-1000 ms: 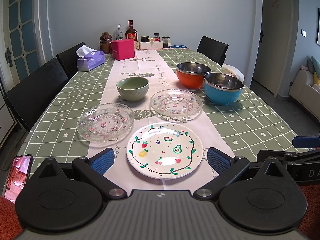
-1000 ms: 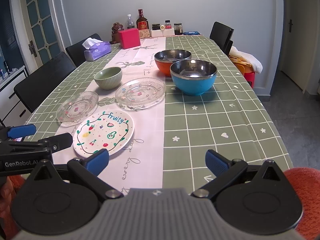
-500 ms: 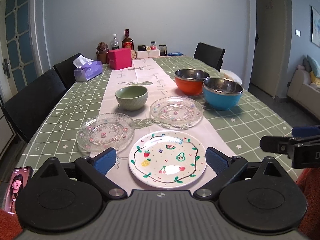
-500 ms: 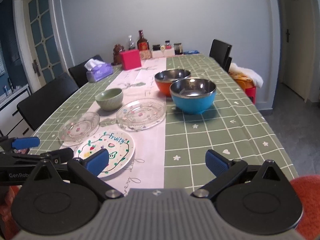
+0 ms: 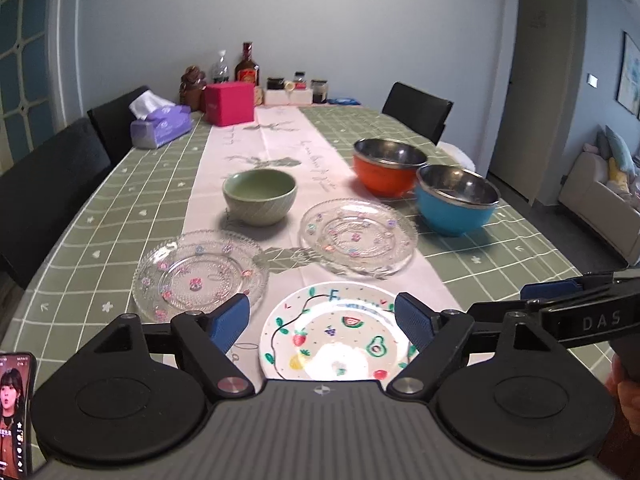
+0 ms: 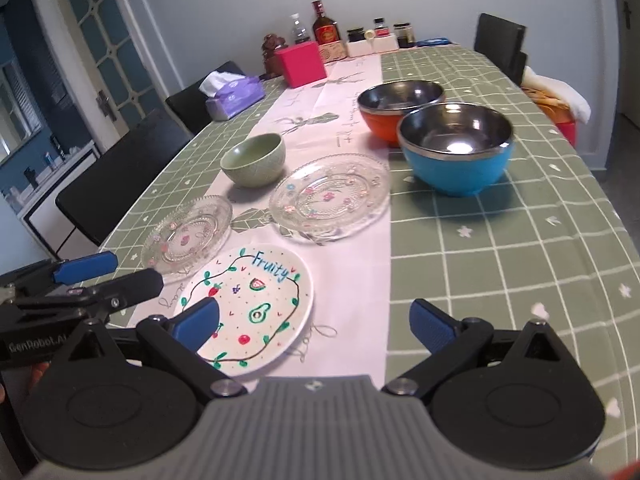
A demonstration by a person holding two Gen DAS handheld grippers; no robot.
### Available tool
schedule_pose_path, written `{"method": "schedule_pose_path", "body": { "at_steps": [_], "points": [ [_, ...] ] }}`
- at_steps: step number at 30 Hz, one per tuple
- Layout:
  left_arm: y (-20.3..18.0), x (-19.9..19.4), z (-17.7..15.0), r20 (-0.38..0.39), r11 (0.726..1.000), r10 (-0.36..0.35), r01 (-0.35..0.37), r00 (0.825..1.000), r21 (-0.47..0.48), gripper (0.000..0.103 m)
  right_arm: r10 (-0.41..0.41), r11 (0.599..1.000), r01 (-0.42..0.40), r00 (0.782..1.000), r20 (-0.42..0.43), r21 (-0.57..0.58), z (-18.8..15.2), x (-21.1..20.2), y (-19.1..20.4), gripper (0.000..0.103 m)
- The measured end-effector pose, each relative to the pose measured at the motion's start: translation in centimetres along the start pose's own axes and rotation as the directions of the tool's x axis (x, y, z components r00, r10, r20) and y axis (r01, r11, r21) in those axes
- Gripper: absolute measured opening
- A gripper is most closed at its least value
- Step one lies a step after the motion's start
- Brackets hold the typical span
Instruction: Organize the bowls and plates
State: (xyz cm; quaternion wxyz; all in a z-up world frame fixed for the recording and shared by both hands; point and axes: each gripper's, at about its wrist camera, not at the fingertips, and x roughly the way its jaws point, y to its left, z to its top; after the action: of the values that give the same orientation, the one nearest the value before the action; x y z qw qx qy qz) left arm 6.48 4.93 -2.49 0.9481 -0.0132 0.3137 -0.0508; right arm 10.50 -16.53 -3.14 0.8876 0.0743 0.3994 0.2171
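A white fruit-painted plate (image 5: 336, 336) (image 6: 256, 304) lies at the table's near edge. Beyond it stand two clear glass plates, left (image 5: 200, 276) (image 6: 188, 232) and right (image 5: 358, 236) (image 6: 330, 198), then a green ceramic bowl (image 5: 260, 196) (image 6: 254, 160), an orange steel bowl (image 5: 388, 166) (image 6: 396, 108) and a blue steel bowl (image 5: 456, 204) (image 6: 456, 146). My left gripper (image 5: 322, 318) (image 6: 108, 276) is open, its fingers either side of the painted plate's near part, above it. My right gripper (image 6: 314, 324) (image 5: 548, 296) is open and empty, right of that plate.
A purple tissue box (image 5: 160, 128), a pink box (image 5: 230, 102), bottles and jars (image 5: 248, 68) stand at the table's far end. Black chairs (image 5: 48, 184) line the left side, another (image 5: 416, 112) the far right. A phone (image 5: 14, 400) lies at the near left.
Both grippers have moved forward and lower toward the painted plate. My left gripper's fingers have narrowed somewhat. The dishes have not moved.
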Motion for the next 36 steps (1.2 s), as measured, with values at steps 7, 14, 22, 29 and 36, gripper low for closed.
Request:
{"method": "schedule_pose_path", "body": {
  "at_steps": [7, 14, 22, 29, 36],
  "points": [
    [2.7, 3.3, -0.7, -0.144, 0.993, 0.003, -0.02, 0.99, -0.115, 0.057, 0.055, 0.998, -0.057, 0.998, -0.032, -0.041, 0.7, 2.8, 0.6, 0.065],
    [4.3, 4.8, -1.5, -0.205, 0.973, -0.049, 0.001, 0.978, -0.23, 0.028, 0.019, 1.0, -0.017, 0.993, -0.119, 0.018, 0.7, 5.1, -0.9, 0.046],
    [5.0, 5.5, -2.1, -0.201, 0.952, -0.082, 0.017, 0.976, -0.307, 0.013, 0.097, 0.99, -0.081, 0.984, -0.149, 0.114, 0.0, 5.8, -1.6, 0.029],
    [5.0, 5.5, -2.1, -0.188, 0.947, -0.077, 0.013, 0.979, -0.32, 0.005, 0.135, 0.98, -0.109, 0.978, -0.156, 0.165, -0.2, 6.3, -2.0, 0.018],
    [5.4, 5.9, -2.3, -0.203, 0.934, -0.095, 0.017, 0.975, -0.356, 0.002, 0.166, 0.973, -0.133, 0.972, -0.166, 0.19, -0.4, 6.8, -2.1, 0.014]
  ]
}}
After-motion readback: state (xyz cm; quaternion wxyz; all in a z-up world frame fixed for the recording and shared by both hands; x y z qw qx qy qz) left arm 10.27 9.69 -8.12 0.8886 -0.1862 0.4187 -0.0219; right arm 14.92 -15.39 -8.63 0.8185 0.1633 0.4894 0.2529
